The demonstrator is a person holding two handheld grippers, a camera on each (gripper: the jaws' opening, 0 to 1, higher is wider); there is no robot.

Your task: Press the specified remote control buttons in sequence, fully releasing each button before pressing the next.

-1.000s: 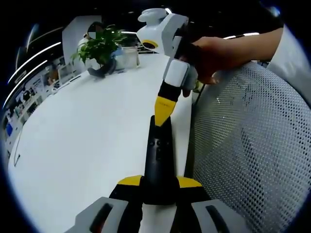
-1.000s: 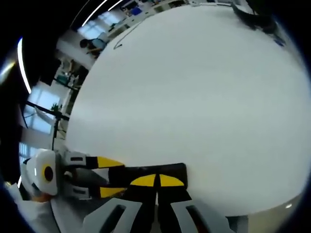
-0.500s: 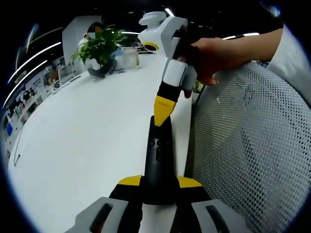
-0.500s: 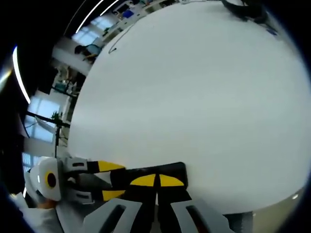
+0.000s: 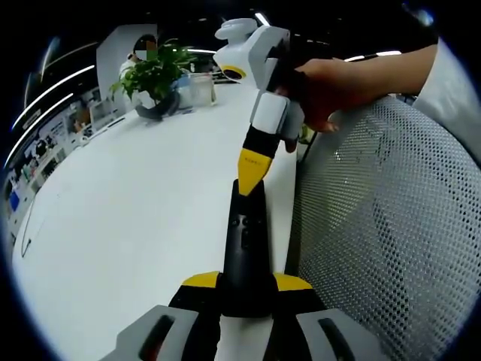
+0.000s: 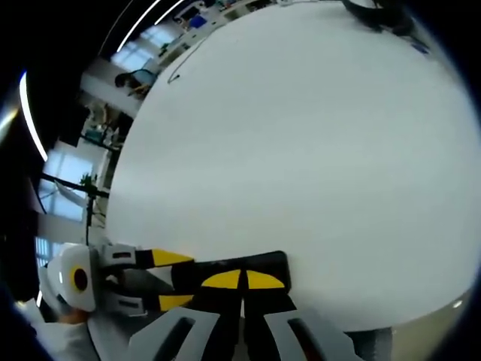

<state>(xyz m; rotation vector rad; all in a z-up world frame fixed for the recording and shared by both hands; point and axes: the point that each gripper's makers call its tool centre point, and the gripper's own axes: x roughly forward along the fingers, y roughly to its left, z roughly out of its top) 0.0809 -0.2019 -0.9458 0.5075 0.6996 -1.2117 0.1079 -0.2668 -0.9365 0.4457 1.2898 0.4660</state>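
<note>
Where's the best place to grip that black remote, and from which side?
Grip the remote at its button-free near end, across its narrow sides, coming in along its length, much as the left gripper holds it. That probably leaves the buttons free for the right gripper.

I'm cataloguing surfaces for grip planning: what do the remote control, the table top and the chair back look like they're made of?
Remote control: probably matte black plastic, with moulded buttons and little glare. Table top: smooth white, likely laminate, with a soft even sheen. Chair back: grey mesh with regular perforations, seemingly woven fabric or plastic.
</note>
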